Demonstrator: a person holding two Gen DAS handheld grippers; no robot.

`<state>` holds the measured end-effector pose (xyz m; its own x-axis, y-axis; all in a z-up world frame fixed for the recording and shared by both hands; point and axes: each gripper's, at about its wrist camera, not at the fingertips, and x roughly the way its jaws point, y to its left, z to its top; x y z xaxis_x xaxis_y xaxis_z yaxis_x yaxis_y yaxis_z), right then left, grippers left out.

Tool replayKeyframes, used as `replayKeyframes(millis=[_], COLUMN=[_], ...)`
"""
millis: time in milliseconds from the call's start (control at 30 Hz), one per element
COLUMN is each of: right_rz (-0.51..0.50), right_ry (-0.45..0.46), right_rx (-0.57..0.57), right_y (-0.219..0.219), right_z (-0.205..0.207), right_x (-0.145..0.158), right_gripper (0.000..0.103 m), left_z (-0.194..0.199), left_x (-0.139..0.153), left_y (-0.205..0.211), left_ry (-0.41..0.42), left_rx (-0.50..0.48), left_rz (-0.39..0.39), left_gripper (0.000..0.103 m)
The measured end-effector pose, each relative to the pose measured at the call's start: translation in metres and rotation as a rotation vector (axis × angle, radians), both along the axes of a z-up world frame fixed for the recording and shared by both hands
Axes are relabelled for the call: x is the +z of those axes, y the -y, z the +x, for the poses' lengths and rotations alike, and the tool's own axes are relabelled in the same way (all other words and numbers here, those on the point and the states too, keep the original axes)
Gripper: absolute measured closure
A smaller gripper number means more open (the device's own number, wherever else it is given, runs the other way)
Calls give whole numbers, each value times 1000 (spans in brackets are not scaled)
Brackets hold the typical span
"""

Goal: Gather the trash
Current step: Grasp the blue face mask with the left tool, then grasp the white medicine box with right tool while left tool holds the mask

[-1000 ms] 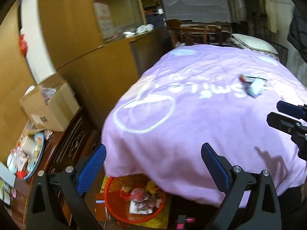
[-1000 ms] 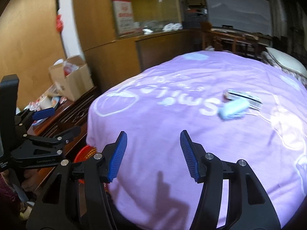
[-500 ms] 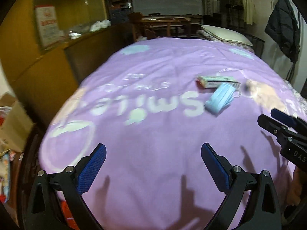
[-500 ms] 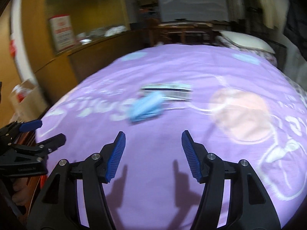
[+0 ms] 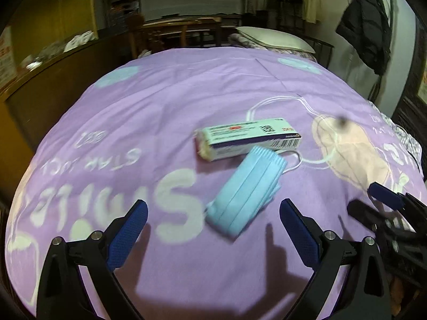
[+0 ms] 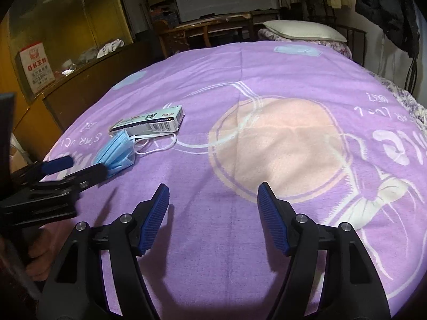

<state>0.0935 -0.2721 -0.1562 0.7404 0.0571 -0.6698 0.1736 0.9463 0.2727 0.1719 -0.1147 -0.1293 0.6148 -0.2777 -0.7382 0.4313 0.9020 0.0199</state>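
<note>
A folded blue face mask [image 5: 246, 190] lies on the purple bedspread [image 5: 133, 112], touching a white cardboard box [image 5: 248, 137] with a barcode just beyond it. My left gripper [image 5: 212, 220] is open and empty, its jaws wide on either side of the mask's near end. In the right wrist view the mask [image 6: 117, 153] and the box [image 6: 152, 122] lie at the left. My right gripper [image 6: 213, 208] is open and empty over the bedspread's peach circle [image 6: 277, 149], to the right of the trash. The left gripper [image 6: 72, 168] shows there beside the mask.
A white pillow [image 6: 304, 29] lies at the bed's far end. A wooden cabinet [image 6: 61, 53] with glass runs along the left side. A dark coat [image 5: 365, 40] hangs on the right wall. Wooden furniture [image 6: 213, 29] stands behind the bed.
Both grippers swung from the bed's left edge and the red bin toward the mask and box. The left gripper has come close to the mask. Both stayed open.
</note>
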Motion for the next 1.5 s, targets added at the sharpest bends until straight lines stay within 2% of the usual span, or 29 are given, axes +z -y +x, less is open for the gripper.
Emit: replayKeyframes(millis=[100,167,200,233,300,467,700,800,933,1067,1133,1233,1333,1367,1433,1467,1500], right_rz=[-8,1,6,13,23,11,-13,-49,-92,-21,2,-43,75,70,-49,-144,-195], right_ry=[2,2,0,-1,1,0,-11,16,6,24,-6,0,-30,-26,23,56,72], right_rx=[16,24,24,24,24,40,131,175,259,319,376,426,574,596,584,566,552], right_y=[-3,-4,-3,-2,-2,-5,-18,-27,-37,-36,-41,-52,-61,-64,-73,-76,-78], right_z=[0,-1,-2,-1,-3,-3,20,46,92,127,140,130,93,85,69,69,73], right_x=[0,0,0,-1,-1,0,11,21,27,32,25,27,38,41,49,53,53], right_gripper=[35,35,35,35,35,33,31,31,31,31,30,29,29,30,30,30,29], left_z=[13,17,17,16,9,-2,7,9,6,7,6,7,7,8,7,7,7], left_x=[-8,-10,-11,-10,-7,3,-9,-16,-17,-18,-19,-20,-20,-20,-20,-20,-20], left_y=[10,10,9,7,-3,-49,-100,-107,-101,-104,-104,-105,-107,-107,-106,-106,-105], left_ry=[-27,-49,-62,-65,-29,21,18,12,38,27,26,26,21,20,19,20,20], left_rx=[-20,-38,-57,-64,-43,69,250,269,257,246,244,239,237,237,236,236,236], left_rz=[-9,-29,-43,-48,-36,-27,-14,-55,-14,-33,-36,-40,-58,-62,-61,-58,-55], left_gripper=[8,30,48,54,57,57,56,52,50,48,47,47,46,46,45,45,45])
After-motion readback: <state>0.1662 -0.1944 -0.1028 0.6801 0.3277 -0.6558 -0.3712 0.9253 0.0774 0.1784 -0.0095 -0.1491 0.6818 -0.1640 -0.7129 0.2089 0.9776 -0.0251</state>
